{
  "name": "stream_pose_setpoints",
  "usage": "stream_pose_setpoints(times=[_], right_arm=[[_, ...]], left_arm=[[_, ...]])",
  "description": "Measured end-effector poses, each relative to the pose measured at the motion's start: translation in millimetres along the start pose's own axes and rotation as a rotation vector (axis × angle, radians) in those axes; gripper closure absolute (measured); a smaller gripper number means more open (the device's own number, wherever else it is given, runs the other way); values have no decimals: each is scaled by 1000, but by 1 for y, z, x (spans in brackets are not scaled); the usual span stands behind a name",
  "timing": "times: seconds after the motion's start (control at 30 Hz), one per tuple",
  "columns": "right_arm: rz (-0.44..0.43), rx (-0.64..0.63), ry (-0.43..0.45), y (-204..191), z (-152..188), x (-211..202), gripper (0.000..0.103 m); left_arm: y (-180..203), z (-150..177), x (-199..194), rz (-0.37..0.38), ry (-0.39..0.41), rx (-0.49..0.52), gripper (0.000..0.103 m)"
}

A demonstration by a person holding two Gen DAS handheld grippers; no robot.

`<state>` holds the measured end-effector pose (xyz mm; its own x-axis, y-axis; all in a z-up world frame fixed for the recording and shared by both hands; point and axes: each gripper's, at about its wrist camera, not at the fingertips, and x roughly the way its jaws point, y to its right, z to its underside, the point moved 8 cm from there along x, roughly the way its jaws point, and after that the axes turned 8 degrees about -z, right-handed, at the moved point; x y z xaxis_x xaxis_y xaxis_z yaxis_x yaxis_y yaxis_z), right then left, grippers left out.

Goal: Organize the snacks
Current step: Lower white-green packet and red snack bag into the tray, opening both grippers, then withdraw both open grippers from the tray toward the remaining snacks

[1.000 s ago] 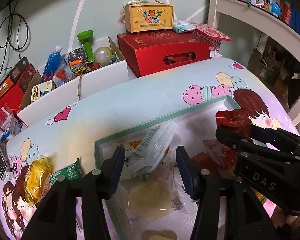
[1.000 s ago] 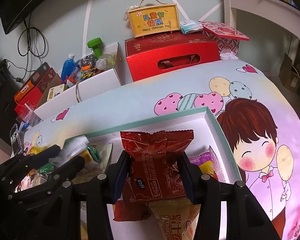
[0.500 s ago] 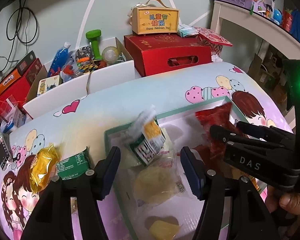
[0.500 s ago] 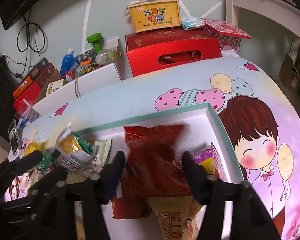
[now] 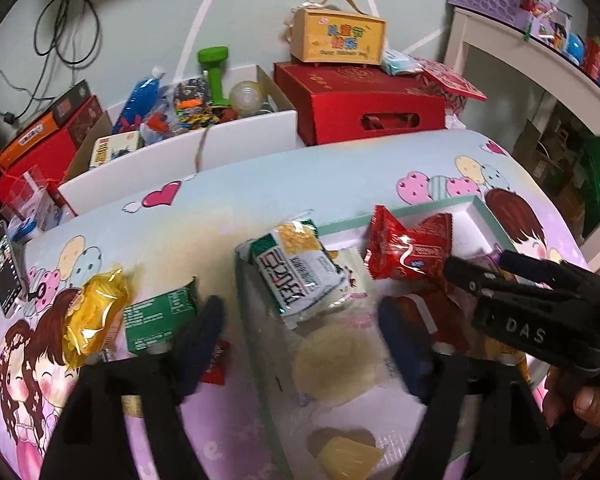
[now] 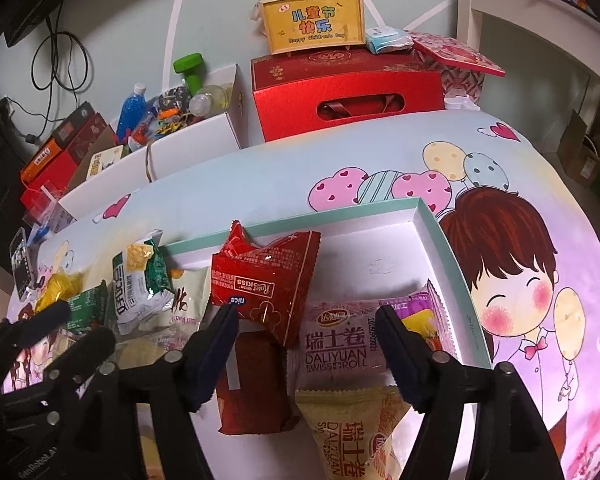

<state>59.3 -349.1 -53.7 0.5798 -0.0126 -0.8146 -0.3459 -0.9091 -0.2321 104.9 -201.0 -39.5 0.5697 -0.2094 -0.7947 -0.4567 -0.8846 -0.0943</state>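
Opening over the shallow white, teal-rimmed tray [image 6: 428, 216], both black grippers, left [image 5: 300, 320] and right [image 6: 304, 320], hold nothing; the shiny red snack packet [image 6: 264, 280] leans on the far rim and might slide out.

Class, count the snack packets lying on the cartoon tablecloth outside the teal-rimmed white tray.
3 seen: a yellow shiny packet, a green packet beside it, and a small red packet mostly hidden by the left gripper. More may be hidden.
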Motion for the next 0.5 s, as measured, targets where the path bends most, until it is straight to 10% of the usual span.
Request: stream_pose_setpoints(times=[0.5], right_arm=[[-12, 4, 13, -1, -1, -1, 0]], left_arm=[[-41, 6, 14, -80, -28, -134, 12]])
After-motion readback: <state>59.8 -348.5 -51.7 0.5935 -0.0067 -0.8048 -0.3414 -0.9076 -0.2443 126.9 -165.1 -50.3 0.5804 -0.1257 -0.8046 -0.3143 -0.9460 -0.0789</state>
